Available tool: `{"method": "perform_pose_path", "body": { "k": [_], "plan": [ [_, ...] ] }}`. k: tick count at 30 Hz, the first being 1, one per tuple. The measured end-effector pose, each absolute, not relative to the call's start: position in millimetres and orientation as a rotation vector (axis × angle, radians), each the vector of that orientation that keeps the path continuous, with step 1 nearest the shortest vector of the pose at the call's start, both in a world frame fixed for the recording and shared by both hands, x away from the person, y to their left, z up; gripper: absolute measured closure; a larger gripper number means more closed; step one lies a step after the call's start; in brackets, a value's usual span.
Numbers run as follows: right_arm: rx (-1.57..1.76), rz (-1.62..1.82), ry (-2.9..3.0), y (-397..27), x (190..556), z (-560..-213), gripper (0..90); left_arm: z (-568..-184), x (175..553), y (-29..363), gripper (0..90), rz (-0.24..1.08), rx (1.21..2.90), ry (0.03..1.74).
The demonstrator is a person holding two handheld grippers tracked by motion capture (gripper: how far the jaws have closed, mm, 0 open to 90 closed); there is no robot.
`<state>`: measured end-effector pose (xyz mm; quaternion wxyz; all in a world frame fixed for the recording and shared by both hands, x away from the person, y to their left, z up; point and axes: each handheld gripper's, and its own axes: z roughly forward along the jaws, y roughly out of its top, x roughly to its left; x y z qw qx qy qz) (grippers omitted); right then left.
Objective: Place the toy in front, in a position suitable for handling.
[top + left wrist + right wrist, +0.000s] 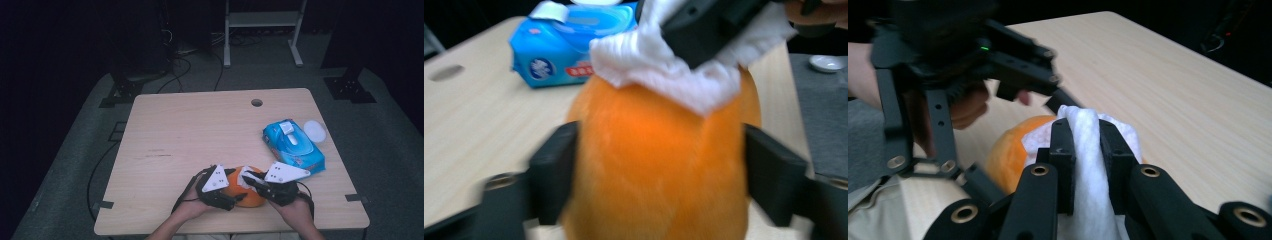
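A round orange fruit [250,199] sits near the table's front edge, between my two grippers. My left gripper [238,189] comes in from the left. In the left gripper view its two black jaws press on both sides of the orange fruit [654,165]. My right gripper [1087,150] is shut on a folded white wipe [1089,180] and holds it down on top of the fruit [1008,155]. The wipe [659,70] drapes over the fruit's upper side. The fruit's underside is hidden.
A blue pack of wet wipes [293,146] lies right of the middle of the wooden table [200,135], with a white round lid [315,131] beside it. A cable hole [257,102] is near the far edge. A metal stand [262,20] is on the floor beyond.
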<state>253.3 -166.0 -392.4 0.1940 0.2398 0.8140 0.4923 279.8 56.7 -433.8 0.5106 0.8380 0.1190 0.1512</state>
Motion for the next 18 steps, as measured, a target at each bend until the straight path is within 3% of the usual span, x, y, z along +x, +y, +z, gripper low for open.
{"method": "perform_pose_path", "body": {
  "k": [2, 4, 7, 10, 12, 15, 18],
  "plan": [
    [0.708, 1.388, 2.253, -172, 256, -391, 79.0, -433, 279, 57, 36.7, 0.414, 1.995, 0.298],
    [0.744, 1.376, 2.213, -181, 260, -391, 79.0, -432, 279, 56, 40.2, 0.490, 1.970, 0.327],
    [0.811, 1.377, 2.189, -193, 268, -397, 79.0, -431, 281, 59, 41.3, 0.563, 1.953, 0.347],
    [0.899, 1.378, 2.193, -204, 277, -405, 79.0, -433, 288, 68, 40.5, 0.536, 1.944, 0.390],
    [0.941, 1.394, 2.205, -208, 280, -410, 78.9, -433, 292, 70, 35.3, 0.474, 1.952, 0.404],
    [0.919, 1.417, 2.221, -203, 277, -412, 78.9, -432, 295, 72, 18.3, 0.372, 1.944, 0.440],
    [0.883, 1.440, 2.245, -196, 272, -411, 78.9, -430, 299, 78, 15.1, 0.298, 1.904, 0.492]
  ]
}}
